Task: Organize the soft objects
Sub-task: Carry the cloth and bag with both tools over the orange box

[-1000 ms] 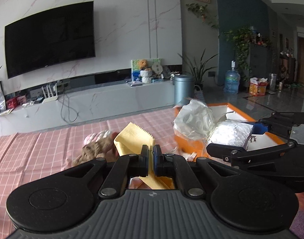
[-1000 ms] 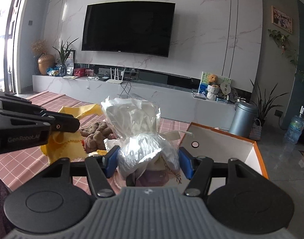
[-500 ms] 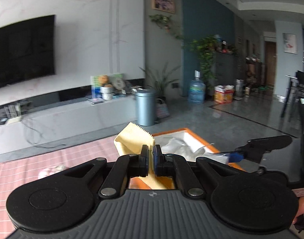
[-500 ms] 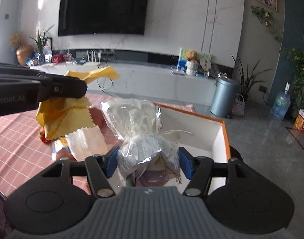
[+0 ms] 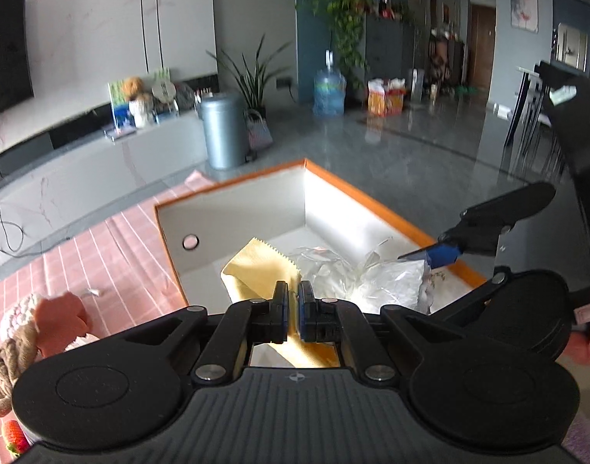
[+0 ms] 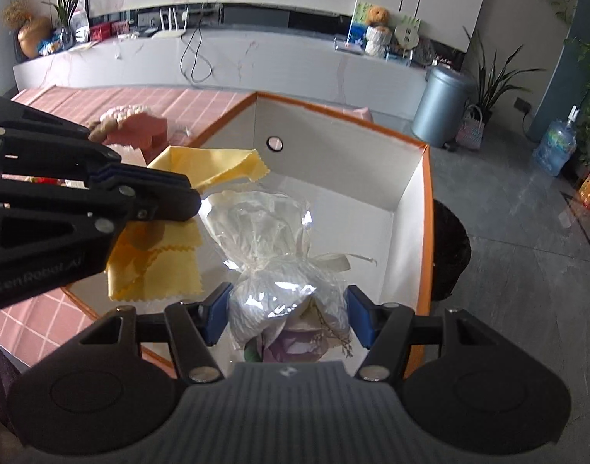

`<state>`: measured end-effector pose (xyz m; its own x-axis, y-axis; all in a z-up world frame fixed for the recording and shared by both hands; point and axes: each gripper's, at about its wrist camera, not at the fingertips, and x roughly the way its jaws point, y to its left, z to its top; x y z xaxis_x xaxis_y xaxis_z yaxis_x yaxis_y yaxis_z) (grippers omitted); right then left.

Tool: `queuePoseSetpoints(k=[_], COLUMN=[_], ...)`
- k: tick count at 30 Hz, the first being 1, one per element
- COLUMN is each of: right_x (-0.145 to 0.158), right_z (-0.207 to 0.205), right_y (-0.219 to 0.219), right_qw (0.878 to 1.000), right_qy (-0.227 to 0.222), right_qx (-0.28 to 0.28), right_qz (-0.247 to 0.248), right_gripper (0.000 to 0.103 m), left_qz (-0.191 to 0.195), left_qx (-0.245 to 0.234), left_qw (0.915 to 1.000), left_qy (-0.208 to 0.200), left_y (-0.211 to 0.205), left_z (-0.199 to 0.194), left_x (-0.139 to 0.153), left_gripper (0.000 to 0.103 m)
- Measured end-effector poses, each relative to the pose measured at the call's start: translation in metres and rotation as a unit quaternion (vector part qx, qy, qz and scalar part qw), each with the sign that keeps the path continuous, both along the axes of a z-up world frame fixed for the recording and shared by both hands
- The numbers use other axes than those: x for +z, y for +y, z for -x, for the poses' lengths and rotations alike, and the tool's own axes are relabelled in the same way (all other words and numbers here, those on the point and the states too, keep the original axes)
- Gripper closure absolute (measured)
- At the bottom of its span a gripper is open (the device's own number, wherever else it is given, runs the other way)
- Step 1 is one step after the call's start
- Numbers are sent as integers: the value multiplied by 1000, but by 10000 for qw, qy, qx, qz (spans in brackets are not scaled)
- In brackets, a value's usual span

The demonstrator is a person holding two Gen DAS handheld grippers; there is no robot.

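Right wrist view: the clear crinkled plastic bag tied with a white ribbon (image 6: 279, 270) sits between the blue pads of the right gripper (image 6: 287, 315), jaws closed on its sides, over the floor of the white box with the orange rim (image 6: 426, 208).
Yellow cloth: the thin yellow cloth with zigzag edges (image 6: 156, 266) hangs from the left gripper (image 6: 159, 197), jaws clenched on it, just inside the box's near-left wall.
Left wrist view: the same cloth (image 5: 262, 270) is pinched between the narrow fingers of the left gripper (image 5: 291, 309), above the box (image 5: 372, 208).
Outside the box: a pink and cream knitted soft toy (image 5: 47, 317) lies on the pink checked tablecloth (image 5: 113, 255), left of the box.
Risk: the hanging cloth may drape over the rim instead of dropping in, if let go too near the wall; the slick bag could snag the left gripper, as both crowd one corner.
Writing: "GenRobot.AI" on the left gripper's side.
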<state>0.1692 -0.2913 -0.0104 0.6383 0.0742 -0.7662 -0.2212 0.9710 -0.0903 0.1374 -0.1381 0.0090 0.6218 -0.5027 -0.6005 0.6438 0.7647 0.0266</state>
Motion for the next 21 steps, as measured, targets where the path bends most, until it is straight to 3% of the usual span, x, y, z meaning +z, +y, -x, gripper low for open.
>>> queuePoseSetpoints(k=[13, 21], right_x=[-21, -29], right_z=[-33, -35], right_y=[5, 3], right_qw=[9973, 9956], right_qy=[714, 938], right_qx=[159, 40], right_qz=[116, 24], right_gripper=[39, 36], left_qz=[-1056, -1421], left_qx=[-118, -54], left_qw=[9934, 9886], left_qy=[426, 495], left_y=[-20, -25], left_z=[-12, -13], left_x=[-30, -37], left_gripper=[97, 90])
